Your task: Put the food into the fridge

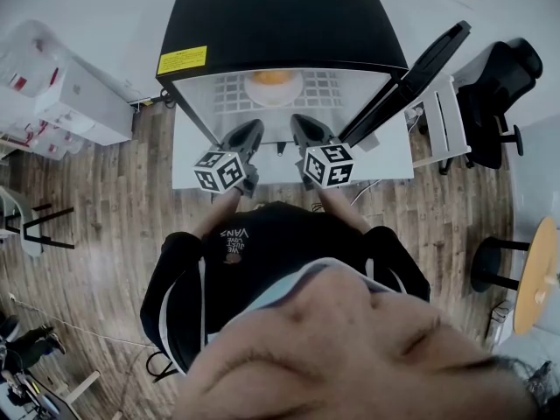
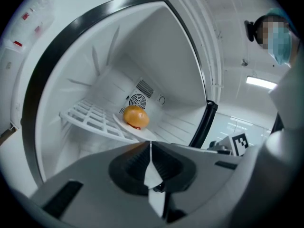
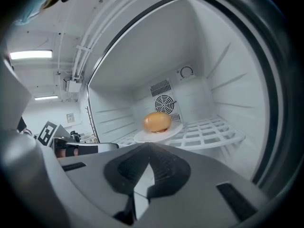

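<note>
Wood plank floor point(image 1: 105, 217) surrounds a low white counter point(image 1: 394, 160), and on that counter stands a small black fridge point(image 1: 280, 16). Its door point(image 1: 411, 81) is swung wide open towards the counter's right edge. A black office chair point(image 1: 494, 94) stands past that edge, and white boxes point(image 1: 79, 103) lie on the floor off the left side.

Inside the white cabinet a wire shelf point(image 2: 90, 118) spans the width. A white plate point(image 3: 159, 134) sits on this shelf about midway between its left and right ends, near its front edge. On the plate rests the food point(image 2: 136, 117), a rounded orange-brown piece with a darker reddish underside. It lies just in front of the round fan grille point(image 3: 165, 103) in the back wall.

Both claws are held side by side over the counter's front part, just outside the fridge opening and pointing in at the plate. The left claw point(image 2: 150, 148) has its jaws pressed together with nothing between them. The right claw point(image 3: 148, 148) is likewise closed and empty. Neither touches the plate, the shelf or the food; all three lie well beyond the jaw tips. Each claw's marker cube faces up towards the head camera, the left cube point(image 1: 220, 171) beside the right cube point(image 1: 330, 164). The person's dark sleeves reach forward from below.
</note>
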A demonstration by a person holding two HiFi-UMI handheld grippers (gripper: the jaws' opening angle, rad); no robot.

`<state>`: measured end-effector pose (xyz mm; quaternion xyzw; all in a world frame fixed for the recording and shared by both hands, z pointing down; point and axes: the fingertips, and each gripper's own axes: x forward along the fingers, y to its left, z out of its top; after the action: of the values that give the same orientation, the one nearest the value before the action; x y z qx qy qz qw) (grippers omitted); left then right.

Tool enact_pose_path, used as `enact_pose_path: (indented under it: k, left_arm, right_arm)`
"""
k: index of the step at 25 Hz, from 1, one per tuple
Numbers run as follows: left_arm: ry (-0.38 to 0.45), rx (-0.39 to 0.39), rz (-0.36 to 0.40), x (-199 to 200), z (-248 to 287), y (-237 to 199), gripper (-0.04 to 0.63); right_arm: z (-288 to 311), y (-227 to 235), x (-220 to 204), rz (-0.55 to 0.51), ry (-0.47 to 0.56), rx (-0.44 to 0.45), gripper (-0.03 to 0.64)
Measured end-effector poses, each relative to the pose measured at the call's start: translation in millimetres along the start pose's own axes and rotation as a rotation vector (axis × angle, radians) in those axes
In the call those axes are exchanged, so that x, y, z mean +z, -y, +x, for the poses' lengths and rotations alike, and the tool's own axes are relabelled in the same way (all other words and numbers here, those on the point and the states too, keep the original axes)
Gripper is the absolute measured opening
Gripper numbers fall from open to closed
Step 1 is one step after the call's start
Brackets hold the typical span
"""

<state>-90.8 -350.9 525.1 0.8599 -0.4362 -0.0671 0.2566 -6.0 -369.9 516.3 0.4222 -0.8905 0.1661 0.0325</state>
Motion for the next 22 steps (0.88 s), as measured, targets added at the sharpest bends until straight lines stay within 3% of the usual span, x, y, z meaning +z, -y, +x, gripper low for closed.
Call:
enact_pose_path:
  k: [22]
  left_arm:
    - [0.031, 0.041, -0.013, -26, -27, 31, 0.025]
  right_arm:
    - [-44, -14, -17, -0.010, 0.001, 0.043, 0.012]
